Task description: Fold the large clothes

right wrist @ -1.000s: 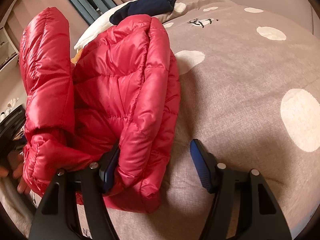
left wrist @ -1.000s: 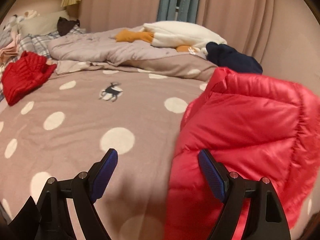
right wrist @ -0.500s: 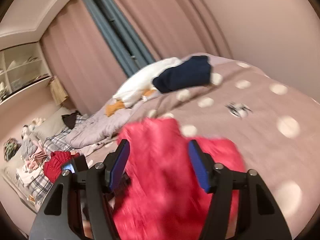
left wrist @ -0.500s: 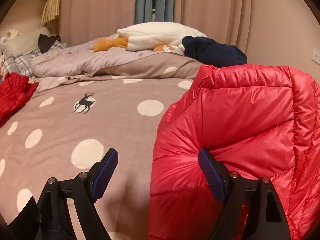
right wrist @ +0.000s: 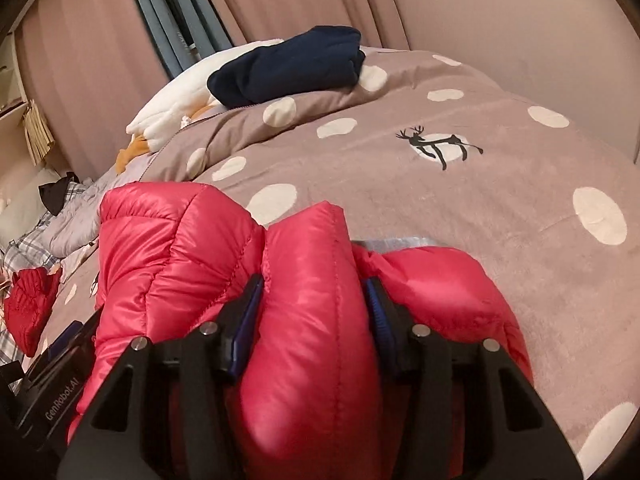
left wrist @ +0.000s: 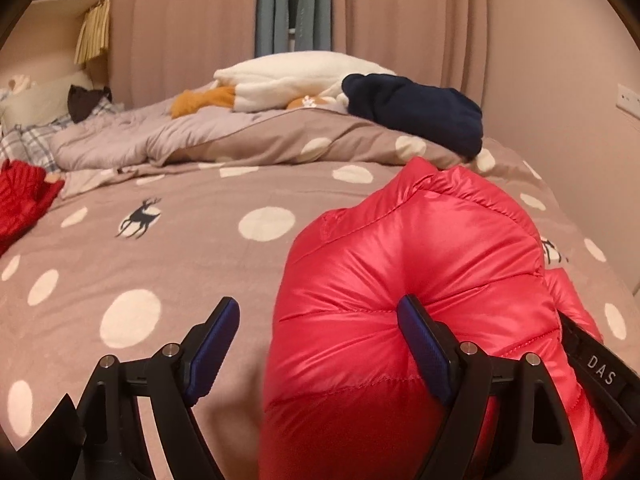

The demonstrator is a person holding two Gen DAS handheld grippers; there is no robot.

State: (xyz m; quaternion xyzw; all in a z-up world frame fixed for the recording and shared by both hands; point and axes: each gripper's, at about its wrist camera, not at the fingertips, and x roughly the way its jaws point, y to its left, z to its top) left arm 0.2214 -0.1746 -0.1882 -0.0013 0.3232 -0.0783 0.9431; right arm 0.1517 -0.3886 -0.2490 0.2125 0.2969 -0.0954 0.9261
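Right wrist: right tongs (right wrist: 312,316) closing on glossy quilted red jacket (right wrist: 304,280) fold; left tongs (left wrist: 320,340) gape wide.

Glossy red puffer jacket (left wrist: 420,280) lies bunched (quilted, puffy) on the spotted bedspread (left wrist: 160,248)

I look across a bed (left wrist: 168,280) covered by a taupe blanket (right wrist: 500,184) with cream dots and deer prints. Pink curtains (left wrist: 400,20) hang behind it, parted on a grey-blue curtain (left wrist: 276,4). A pink wall (left wrist: 580,92) carries a white socket (left wrist: 629,101). At left I see a shelf (left wrist: 64,0) and a pillow (left wrist: 36,100). The light is warm and dim.
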